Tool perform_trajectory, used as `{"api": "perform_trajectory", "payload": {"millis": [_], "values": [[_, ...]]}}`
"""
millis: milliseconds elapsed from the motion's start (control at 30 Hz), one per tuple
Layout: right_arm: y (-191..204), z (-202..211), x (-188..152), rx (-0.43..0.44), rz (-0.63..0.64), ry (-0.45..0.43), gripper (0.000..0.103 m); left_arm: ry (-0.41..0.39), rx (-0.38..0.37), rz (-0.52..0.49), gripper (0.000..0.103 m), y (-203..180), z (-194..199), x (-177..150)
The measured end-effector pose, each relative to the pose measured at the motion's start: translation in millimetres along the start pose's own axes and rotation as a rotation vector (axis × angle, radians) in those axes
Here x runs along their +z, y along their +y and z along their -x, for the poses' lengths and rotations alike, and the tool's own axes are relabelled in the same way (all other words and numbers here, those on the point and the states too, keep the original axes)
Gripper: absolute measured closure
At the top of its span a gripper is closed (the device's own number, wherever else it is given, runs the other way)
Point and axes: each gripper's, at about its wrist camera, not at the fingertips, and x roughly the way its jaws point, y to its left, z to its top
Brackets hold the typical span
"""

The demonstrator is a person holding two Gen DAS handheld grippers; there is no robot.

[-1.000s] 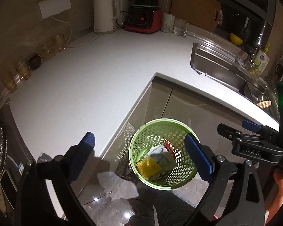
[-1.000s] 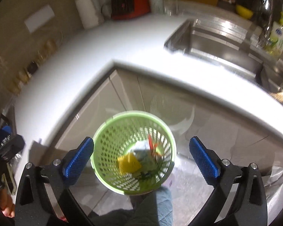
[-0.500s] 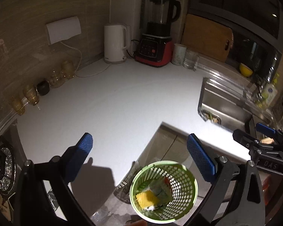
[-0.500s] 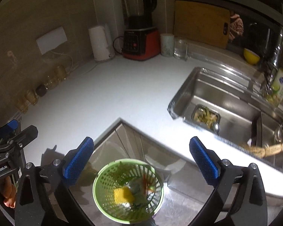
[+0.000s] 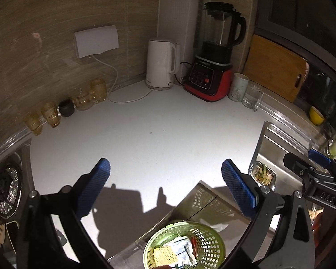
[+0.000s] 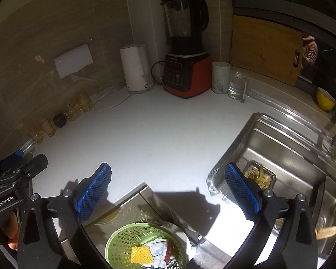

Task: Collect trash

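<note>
While both our grippers, left gripper (image 5: pixel 165 187) and right gripper (image 6: pixel 168 189), hang wide open and empty above the white countertop (image 5: pixel 168 139), our green perforated wastebasket (image 6: pixel 125 242) sits below, holding a yellow sponge (image 6: pixel 141 254) and what looks like crumpled wrappers (image 5: pixel 183 250).

The perforated basket (image 6: pixel 145 246) is lime green, holding a yellow sponge (image 6: pixel 141 255). The blender (image 5: pixel 209 83) base is red, the kettle (image 5: pixel 160 67) white, the countertop (image 5: pixel 156 139) white.

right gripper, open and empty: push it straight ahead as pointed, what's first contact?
Likely the bare white countertop, between the open right gripper fingers. Nothing stands nearer on that line; the sink lies off right. Depth unclear under fisheye.
</note>
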Motion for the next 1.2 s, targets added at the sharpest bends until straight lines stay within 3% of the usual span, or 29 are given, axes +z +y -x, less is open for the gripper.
{"api": "perform_trajectory", "payload": {"millis": [267, 1200], "values": [[-5.9, -9.8, 11.7, 0.030, 0.025, 0.000, 0.002, 0.008, 0.054, 0.000, 0.008, -11.5, -7.3, 9.7], [19.6, -27.6, 20.8, -0.089, -0.057, 0.008, 0.002, -0.003, -0.049, -0.090, 0.008, 4.2, -47.7, 47.1]]}}
